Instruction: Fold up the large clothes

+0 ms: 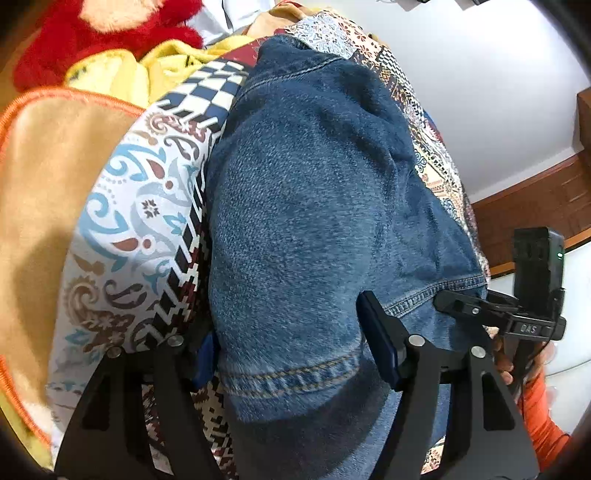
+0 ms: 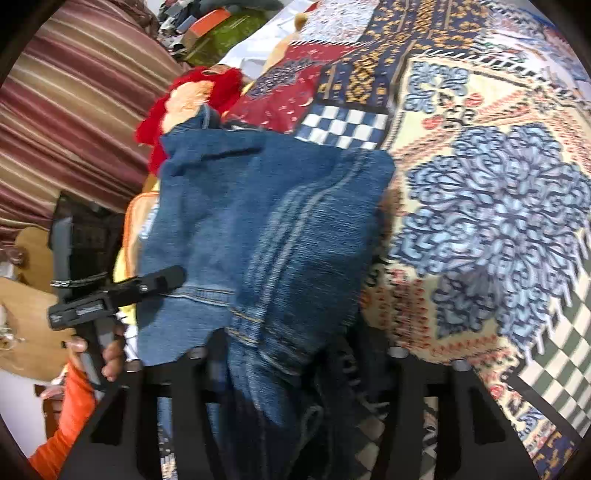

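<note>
Each fisheye camera sat on its own gripper, looking steeply down along the fingers, very close to the denim garment [image 1: 306,206] on the patterned bedspread [image 2: 491,206]. Both views shared that denim [image 2: 258,229], the bedspread and a red plush toy [image 1: 103,33], each catching the opposite gripper at its edge

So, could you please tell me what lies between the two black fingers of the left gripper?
The stitched hem of the folded blue denim garment lies between the left gripper's open fingers, seen in the left wrist view.

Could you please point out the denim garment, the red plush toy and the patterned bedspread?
denim garment [image 1: 314,206]: left wrist view, broad folded panel.
red plush toy [image 1: 110,37]: left wrist view, red fur.
patterned bedspread [image 2: 498,206]: right wrist view, blue floral motif.
</note>
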Available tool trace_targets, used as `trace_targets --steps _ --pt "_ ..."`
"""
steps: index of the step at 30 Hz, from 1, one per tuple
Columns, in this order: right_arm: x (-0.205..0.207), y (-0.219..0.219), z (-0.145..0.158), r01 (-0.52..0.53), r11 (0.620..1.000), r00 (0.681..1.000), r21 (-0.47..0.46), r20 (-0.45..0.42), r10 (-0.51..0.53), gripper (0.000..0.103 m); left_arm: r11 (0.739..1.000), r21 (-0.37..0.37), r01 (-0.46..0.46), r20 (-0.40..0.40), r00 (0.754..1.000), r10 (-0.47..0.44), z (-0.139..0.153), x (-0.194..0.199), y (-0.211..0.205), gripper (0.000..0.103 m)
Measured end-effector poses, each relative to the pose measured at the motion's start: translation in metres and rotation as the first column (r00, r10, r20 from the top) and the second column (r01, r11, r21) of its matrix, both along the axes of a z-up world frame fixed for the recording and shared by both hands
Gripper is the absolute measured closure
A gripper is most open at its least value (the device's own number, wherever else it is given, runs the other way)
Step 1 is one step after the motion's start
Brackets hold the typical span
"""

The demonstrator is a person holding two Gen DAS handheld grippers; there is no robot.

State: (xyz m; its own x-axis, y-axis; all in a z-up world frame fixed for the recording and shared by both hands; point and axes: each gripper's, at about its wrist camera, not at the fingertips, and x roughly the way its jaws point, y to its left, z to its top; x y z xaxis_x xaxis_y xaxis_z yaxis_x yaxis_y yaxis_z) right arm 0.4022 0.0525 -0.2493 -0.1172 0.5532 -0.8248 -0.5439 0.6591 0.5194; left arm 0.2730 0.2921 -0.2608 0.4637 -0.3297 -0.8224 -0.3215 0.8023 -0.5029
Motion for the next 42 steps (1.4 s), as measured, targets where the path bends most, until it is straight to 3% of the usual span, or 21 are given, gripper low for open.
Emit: trace_targets --steps 4,8,10,13,17,20,22,25,30,34,38,42 --pt "-0.012 -0.009 0.020 0.006 0.999 0.994 -0.037 0.108 -0.002 0.047 0.988 0.151 0.025 0.005 1.000 -0.026 0.027 -0.004 -0.016 0.035" --pt "-0.030 -0.016 0.051 -0.026 0.997 0.962 -0.072 0.268 0.045 0.046 0.941 0.334 0.064 0.047 0.995 -0.084 0.055 -0.015 -0.040 0.035" --pt "-0.040 -0.019 0.068 -0.035 0.998 0.947 -0.056 0.316 0.051 0.046 0.928 0.366 0.073 0.075 0.991 -0.108 0.066 -0.021 -0.051 0.035" --pt "-0.051 -0.023 0.079 -0.032 0.999 0.939 -0.041 0.342 0.044 0.045 0.916 0.392 0.084 0.091 0.987 -0.130 0.071 -0.027 -0.061 0.035" --pt "-0.066 -0.022 0.066 -0.046 0.994 0.941 -0.097 0.329 0.076 0.045 0.901 0.423 0.099 0.048 0.990 -0.131 0.056 -0.033 -0.074 0.035" --pt "-0.080 -0.026 0.049 -0.061 0.984 0.946 -0.169 0.306 0.111 0.045 0.854 0.511 0.100 0.010 0.993 -0.122 0.045 -0.048 -0.085 0.030" --pt "-0.087 -0.036 0.041 -0.066 0.983 0.947 -0.169 0.299 0.115 0.044 0.845 0.524 0.107 -0.003 0.992 -0.124 0.040 -0.060 -0.088 0.029" --pt "-0.093 -0.056 0.041 -0.043 0.986 0.954 -0.161 0.287 0.089 0.032 0.840 0.535 0.089 -0.003 0.995 -0.103 0.038 -0.081 -0.087 0.020" --pt "-0.106 -0.084 0.039 -0.028 0.982 0.956 -0.189 0.283 0.082 0.032 0.855 0.516 0.042 -0.006 0.999 -0.046 0.039 -0.104 -0.084 0.018" --pt "-0.119 -0.098 0.053 -0.005 0.983 0.949 -0.182 0.309 0.062 0.032 0.830 0.556 0.032 -0.027 0.999 -0.020 0.047 -0.117 -0.091 0.018" --pt "-0.132 -0.109 0.094 0.030 0.995 0.924 -0.094 0.383 0.008 0.032 0.824 0.566 -0.020 0.050 0.999 -0.010 0.078 -0.129 -0.100 0.019" --pt "-0.150 -0.117 0.149 0.049 0.998 0.870 0.025 0.490 -0.055 0.032 0.813 0.570 -0.118 0.230 0.973 -0.020 0.140 -0.146 -0.116 0.018"
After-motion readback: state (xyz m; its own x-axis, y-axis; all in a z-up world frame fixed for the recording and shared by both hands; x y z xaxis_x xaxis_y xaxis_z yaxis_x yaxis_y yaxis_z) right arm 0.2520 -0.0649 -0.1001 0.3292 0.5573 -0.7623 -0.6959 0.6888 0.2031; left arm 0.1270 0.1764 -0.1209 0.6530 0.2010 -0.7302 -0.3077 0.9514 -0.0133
